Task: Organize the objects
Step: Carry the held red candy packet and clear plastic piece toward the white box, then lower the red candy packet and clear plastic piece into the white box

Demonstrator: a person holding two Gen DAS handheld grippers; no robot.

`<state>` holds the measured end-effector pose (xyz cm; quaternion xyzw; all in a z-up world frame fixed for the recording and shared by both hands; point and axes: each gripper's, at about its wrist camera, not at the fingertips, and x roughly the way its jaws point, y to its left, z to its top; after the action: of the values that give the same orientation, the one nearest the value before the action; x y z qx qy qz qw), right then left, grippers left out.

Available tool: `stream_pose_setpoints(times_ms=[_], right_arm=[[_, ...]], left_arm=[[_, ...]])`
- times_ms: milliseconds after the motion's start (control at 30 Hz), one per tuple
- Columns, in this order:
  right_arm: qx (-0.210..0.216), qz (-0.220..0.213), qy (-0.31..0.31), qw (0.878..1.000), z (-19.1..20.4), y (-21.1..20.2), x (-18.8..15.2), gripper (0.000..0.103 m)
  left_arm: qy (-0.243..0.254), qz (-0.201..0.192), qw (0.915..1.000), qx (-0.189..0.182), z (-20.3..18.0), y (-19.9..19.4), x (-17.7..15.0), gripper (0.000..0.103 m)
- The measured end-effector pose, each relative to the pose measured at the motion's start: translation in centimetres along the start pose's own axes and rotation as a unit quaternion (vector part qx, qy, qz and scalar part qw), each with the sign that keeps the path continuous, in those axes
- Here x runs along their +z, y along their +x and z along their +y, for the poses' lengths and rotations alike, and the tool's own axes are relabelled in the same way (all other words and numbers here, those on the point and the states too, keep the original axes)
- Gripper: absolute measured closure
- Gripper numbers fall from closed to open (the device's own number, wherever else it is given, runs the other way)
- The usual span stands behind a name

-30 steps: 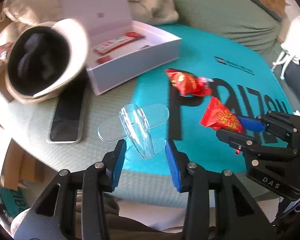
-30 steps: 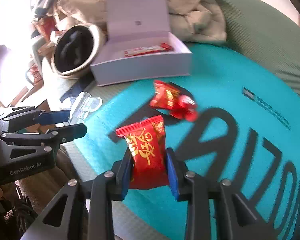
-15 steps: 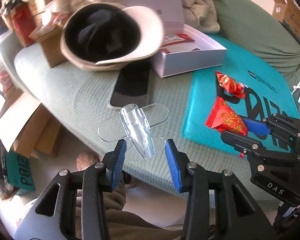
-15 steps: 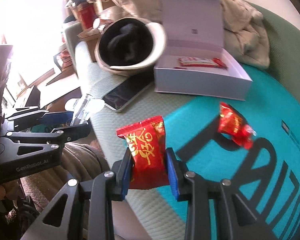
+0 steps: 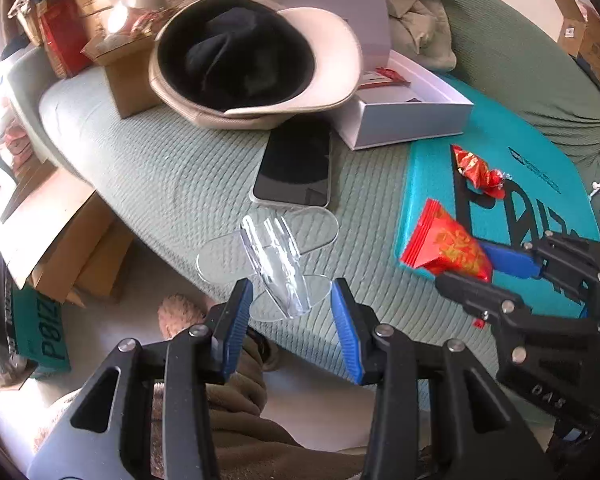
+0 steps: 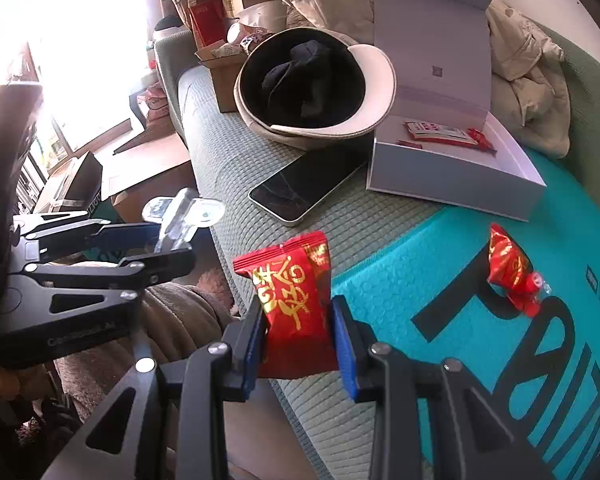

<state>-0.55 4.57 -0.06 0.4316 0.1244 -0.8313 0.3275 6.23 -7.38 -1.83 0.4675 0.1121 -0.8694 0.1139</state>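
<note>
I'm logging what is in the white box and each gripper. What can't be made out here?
- White box contents, left wrist view: the hat brim covers part of the red packet inside.
- Packet label, right wrist view: too small to read.
- Snack bag bottom, right wrist view: hidden between the right gripper fingers.
- Clear plastic stand: whether the left gripper pinches it is unclear.

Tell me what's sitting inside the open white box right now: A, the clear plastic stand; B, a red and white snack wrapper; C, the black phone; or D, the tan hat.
B: in the right wrist view a red and white snack wrapper lies in the open white box, while the phone lies outside on the cushion.
</note>
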Motion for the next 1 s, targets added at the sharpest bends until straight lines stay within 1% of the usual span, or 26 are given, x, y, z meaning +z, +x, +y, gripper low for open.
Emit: stream_pose_setpoints(times_ms=[233, 500, 667, 1000], right_arm=[[-0.024, -0.001, 0.024, 0.999, -1.9, -0.5, 0.3, 0.071], [-0.055, 0.000, 0.062, 0.997, -4.8, -0.6, 0.6, 0.071], [-0.065, -0.002, 0.076, 0.995, -5.7, -0.1, 1.6, 0.071], [-0.078, -0.019, 0.095, 0.992, -6.7, 0.7, 4.9, 0.071]], left_arm=[[0.035, 0.008, 0.9990, -0.025, -2.3, 2.0, 2.3, 0.064], [0.074, 0.019, 0.9959, -0.049, -4.5, 4.1, 4.5, 0.064], [0.089, 0.024, 0.9942, -0.056, -4.7, 5.1, 5.9, 0.064], [0.121, 0.017, 0.9901, -0.069, -4.6, 6.2, 10.1, 0.064]])
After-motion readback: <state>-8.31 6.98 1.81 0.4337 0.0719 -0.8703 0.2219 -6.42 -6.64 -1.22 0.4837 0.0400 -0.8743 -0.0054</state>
